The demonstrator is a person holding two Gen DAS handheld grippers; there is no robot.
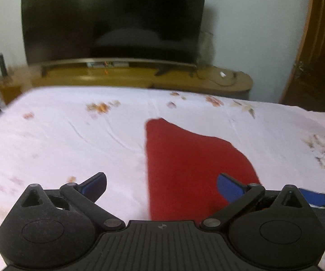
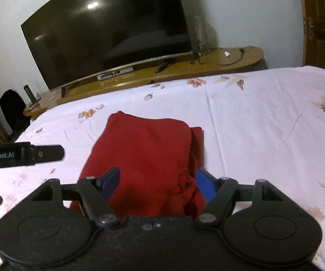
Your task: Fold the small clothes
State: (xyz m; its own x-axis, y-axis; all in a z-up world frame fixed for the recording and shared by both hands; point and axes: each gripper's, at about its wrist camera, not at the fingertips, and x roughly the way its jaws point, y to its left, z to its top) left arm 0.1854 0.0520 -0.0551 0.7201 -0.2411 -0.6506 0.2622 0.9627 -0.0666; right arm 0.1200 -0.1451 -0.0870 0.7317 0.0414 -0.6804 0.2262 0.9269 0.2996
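A small red knitted garment (image 2: 148,155) lies folded on the white flowered bed sheet (image 2: 264,124). In the left wrist view the red garment (image 1: 185,164) lies ahead and slightly right. My left gripper (image 1: 162,186) is open, holding nothing, above the garment's near left edge. My right gripper (image 2: 156,184) is open, its blue fingertips (image 2: 204,181) spread over the garment's near end, holding nothing. The left gripper's black body also shows at the left of the right wrist view (image 2: 22,154).
A large dark television (image 2: 108,33) stands on a low wooden cabinet (image 2: 230,61) just beyond the bed's far edge. A brown wooden door (image 1: 316,52) is at the right. The sheet (image 1: 60,140) spreads wide to the garment's left and right.
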